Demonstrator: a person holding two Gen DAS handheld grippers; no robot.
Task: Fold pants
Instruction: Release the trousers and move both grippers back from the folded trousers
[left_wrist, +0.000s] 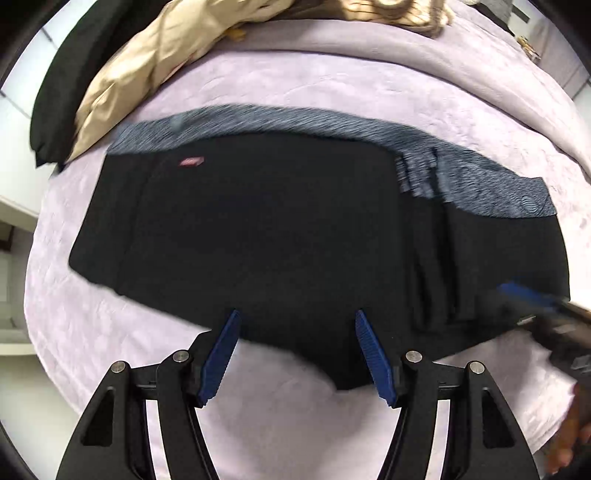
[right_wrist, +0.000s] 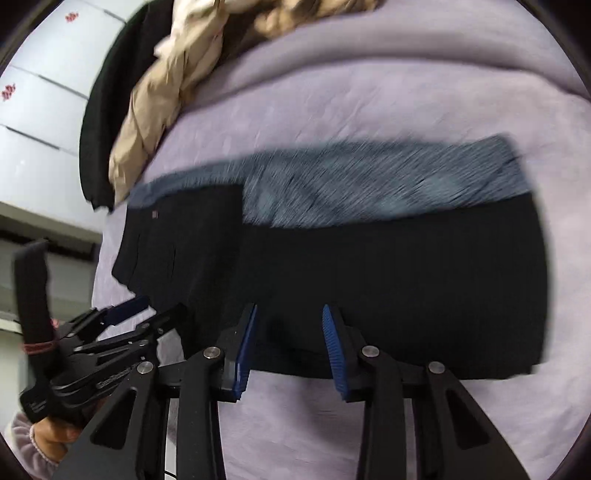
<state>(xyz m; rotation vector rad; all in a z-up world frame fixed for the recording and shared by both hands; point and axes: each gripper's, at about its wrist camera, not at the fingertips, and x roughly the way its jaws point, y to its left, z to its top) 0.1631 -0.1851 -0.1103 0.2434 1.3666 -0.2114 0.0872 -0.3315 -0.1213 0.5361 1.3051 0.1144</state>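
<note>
Black pants lie flat on a lilac bedspread, with a small pink label near the left end. They also show in the right wrist view. A grey-blue patterned garment lies under their far edge, also seen in the right wrist view. My left gripper is open and empty above the pants' near edge. My right gripper is open and empty above the near edge too. The right gripper shows blurred at the right of the left wrist view; the left gripper shows at the left of the right wrist view.
A beige garment and a black garment are piled at the bed's far left. A brown patterned cloth lies at the far edge. White cabinets stand beyond the bed's left side.
</note>
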